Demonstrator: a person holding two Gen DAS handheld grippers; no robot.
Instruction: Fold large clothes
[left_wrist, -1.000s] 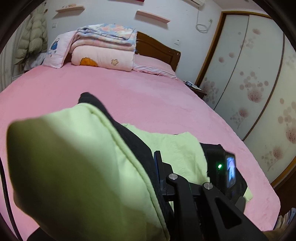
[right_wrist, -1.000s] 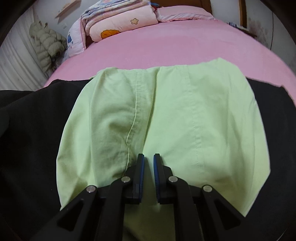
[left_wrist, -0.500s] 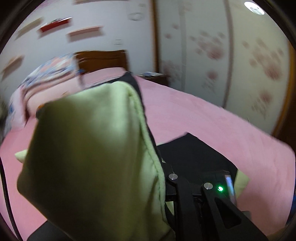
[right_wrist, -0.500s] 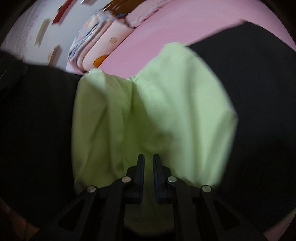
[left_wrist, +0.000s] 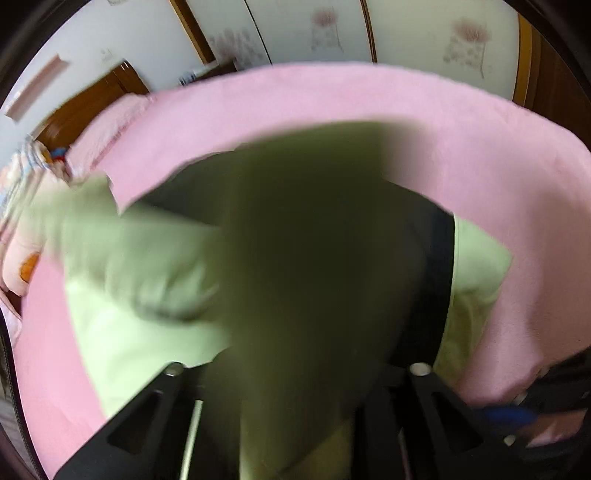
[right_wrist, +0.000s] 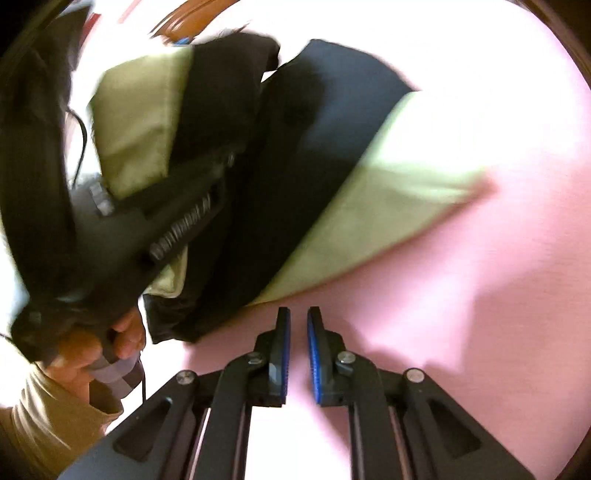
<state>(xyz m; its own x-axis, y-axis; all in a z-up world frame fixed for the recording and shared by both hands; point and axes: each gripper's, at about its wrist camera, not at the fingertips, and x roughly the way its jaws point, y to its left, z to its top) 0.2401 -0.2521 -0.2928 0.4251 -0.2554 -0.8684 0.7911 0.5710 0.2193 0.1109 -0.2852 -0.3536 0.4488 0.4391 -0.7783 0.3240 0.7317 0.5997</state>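
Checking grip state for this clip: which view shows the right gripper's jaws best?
The right wrist view: the right gripper is sharp, its blue pads slightly apart and opening, nothing between them, over the pink bedspread. The left wrist view catches only a blurred blue bit of it at the lower right edge.

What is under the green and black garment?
The garment lies on the pink bedsheet, which shows all around it. Whatever is beneath its folded layers is covered.
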